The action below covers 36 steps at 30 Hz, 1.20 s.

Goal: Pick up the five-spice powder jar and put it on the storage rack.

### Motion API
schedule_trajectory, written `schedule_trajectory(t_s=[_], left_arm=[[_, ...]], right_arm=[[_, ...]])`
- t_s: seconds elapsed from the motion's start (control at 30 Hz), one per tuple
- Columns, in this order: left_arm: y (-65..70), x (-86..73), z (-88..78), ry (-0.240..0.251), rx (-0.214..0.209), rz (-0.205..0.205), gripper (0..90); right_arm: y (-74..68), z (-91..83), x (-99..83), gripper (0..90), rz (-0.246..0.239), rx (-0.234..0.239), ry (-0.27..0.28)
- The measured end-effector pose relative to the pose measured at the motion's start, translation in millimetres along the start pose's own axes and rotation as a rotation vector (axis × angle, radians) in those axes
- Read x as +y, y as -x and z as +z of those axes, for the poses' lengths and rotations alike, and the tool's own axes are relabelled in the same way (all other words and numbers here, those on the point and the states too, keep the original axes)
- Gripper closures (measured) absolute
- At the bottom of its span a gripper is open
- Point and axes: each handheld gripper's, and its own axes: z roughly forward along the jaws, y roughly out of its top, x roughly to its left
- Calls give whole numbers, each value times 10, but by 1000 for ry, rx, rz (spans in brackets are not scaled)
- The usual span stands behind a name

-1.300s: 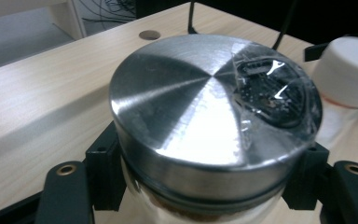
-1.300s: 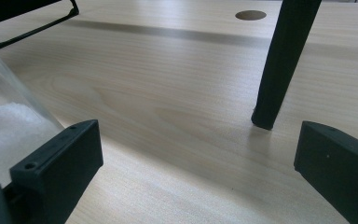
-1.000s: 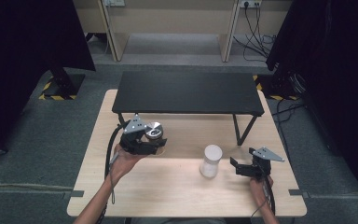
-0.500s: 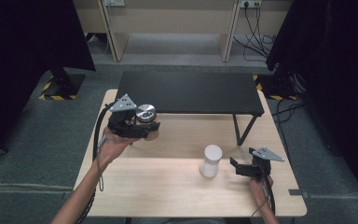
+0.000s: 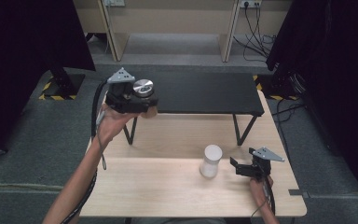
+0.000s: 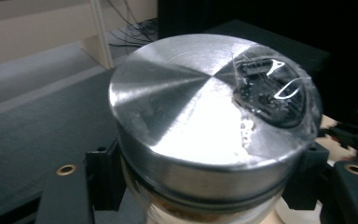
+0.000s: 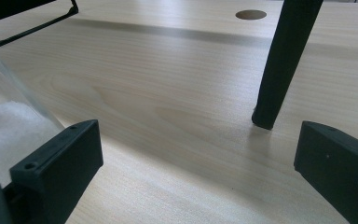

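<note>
Claw on the left point(image 5: 145, 101) is clamped around a metal-lidded jar point(image 5: 143, 87), carried in the air at the near left corner of the black shelf point(image 5: 205, 93). Grip sits just under the lid point(image 6: 205, 112); if the glass slips between the pads, the jar may tilt or drop onto the surface point(image 5: 177, 196). Clipping the shelf edge is a second hazard. Right claw point(image 5: 237, 166) rests wide open just beside the white container point(image 5: 211, 161); a careless nudge could topple it.
</note>
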Motion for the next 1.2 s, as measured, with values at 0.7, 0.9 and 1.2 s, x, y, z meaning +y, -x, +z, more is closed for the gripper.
schedule_trajectory(t_s=[0.7,0.9,1.2], left_arm=[[-149,234,529,-3,181,-109,306],[-196,218,642,-9,219,-134,306],[-180,184,760,-27,274,-129,306]], right_arm=[[21,-2,-4,11,6,9,2],[26,-4,-5,11,10,11,2],[29,-2,-5,11,6,13,2]])
